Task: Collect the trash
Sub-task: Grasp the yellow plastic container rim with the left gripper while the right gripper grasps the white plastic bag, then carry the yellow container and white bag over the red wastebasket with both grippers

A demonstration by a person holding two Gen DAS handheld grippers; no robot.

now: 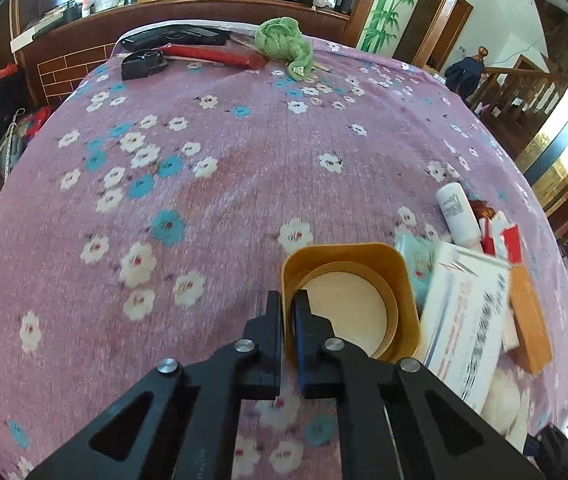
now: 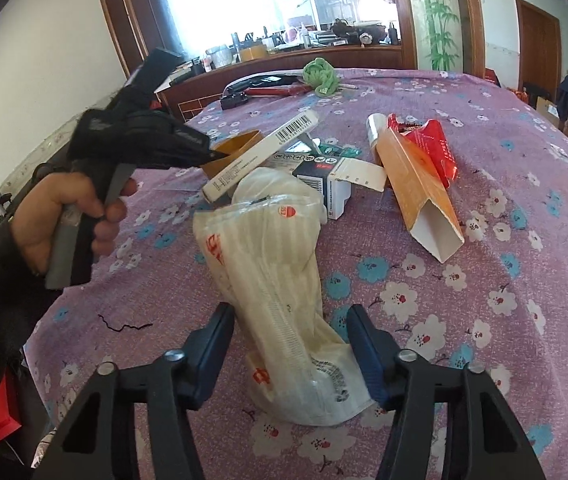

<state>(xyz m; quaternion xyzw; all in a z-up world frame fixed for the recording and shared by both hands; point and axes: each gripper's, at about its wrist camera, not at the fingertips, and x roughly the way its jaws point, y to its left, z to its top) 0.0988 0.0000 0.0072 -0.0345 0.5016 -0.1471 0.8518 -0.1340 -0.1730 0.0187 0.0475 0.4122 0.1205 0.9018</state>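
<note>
Left gripper (image 1: 288, 308) pinches bin (image 1: 400, 264) rim; bag (image 2: 275, 280) perhaps ungripped

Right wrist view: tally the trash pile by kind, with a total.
Boxes: 3
Plastic bag: 1
Tub: 1
Bottle: 1
Red wrapper: 1
Teal packet: 1
Total: 8
</note>
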